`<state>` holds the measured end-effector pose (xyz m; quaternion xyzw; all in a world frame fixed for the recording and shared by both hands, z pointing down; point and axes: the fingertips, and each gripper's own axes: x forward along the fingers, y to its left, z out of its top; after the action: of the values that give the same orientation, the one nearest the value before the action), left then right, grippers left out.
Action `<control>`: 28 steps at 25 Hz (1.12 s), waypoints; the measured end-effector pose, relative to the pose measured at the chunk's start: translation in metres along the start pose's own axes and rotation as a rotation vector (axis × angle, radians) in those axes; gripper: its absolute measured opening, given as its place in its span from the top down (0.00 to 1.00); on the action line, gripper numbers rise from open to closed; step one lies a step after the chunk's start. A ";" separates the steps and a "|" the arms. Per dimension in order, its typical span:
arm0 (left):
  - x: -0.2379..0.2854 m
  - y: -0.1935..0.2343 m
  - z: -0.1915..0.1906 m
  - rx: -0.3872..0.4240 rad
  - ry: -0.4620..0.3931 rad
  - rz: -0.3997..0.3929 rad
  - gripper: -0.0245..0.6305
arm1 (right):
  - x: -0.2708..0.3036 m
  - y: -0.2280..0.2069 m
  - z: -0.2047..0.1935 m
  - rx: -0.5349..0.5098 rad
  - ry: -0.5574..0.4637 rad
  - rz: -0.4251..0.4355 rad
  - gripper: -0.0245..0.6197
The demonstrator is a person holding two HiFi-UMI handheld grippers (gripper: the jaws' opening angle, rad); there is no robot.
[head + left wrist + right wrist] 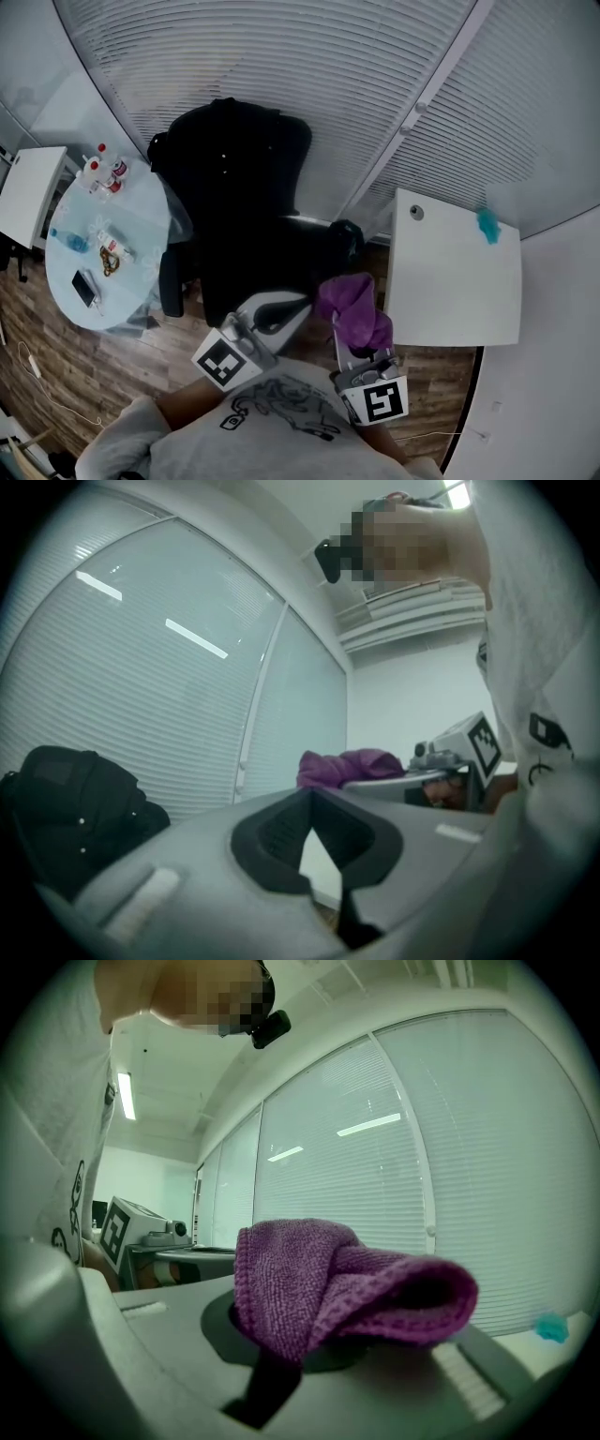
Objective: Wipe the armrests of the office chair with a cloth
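The right gripper point(291, 1349) is closed on the purple cloth point(342, 1283). The cloth is pinched at one folded part. The rest is bunched up in a soft lump on top of the jaws. It is held up in the air, near the front of the office chair point(239, 211), but the chair is not touched by it. The left gripper point(311, 801) is closed too, tip to tip, and nothing is held in it. It is held just beside the right one, close to the person's body.

The cloth looks light, soft and fluffy. It can be guessed that it will bend around an armrest easily and will not slip much. It may flop or bunch up, so a good wad should be held in the jaws. A loose part should be left free for the rubbing. No wiping is seen yet.

The chair is black and is stood by the window blinds point(281, 66). One armrest point(171, 281) is seen low down on the left side. A dark round shape on the other side may be the second armrest, but that cannot be told for sure. A round table point(141, 225) with bottles point(105, 169) and a phone point(84, 288) is found just beside the chair. A white desk point(450, 281) is seen on the right.
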<state>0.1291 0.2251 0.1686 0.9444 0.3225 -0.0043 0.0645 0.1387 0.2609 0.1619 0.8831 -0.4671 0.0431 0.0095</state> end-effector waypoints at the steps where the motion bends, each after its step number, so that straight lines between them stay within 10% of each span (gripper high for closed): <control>1: 0.003 0.008 -0.001 0.002 0.006 -0.002 0.96 | 0.007 -0.005 0.000 -0.001 0.000 -0.004 0.91; 28: 0.041 0.026 -0.015 0.000 0.046 -0.023 0.96 | 0.021 -0.050 -0.019 0.005 0.078 -0.034 0.91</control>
<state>0.1775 0.2316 0.1848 0.9405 0.3346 0.0167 0.0568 0.1903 0.2728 0.1839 0.8886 -0.4511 0.0785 0.0260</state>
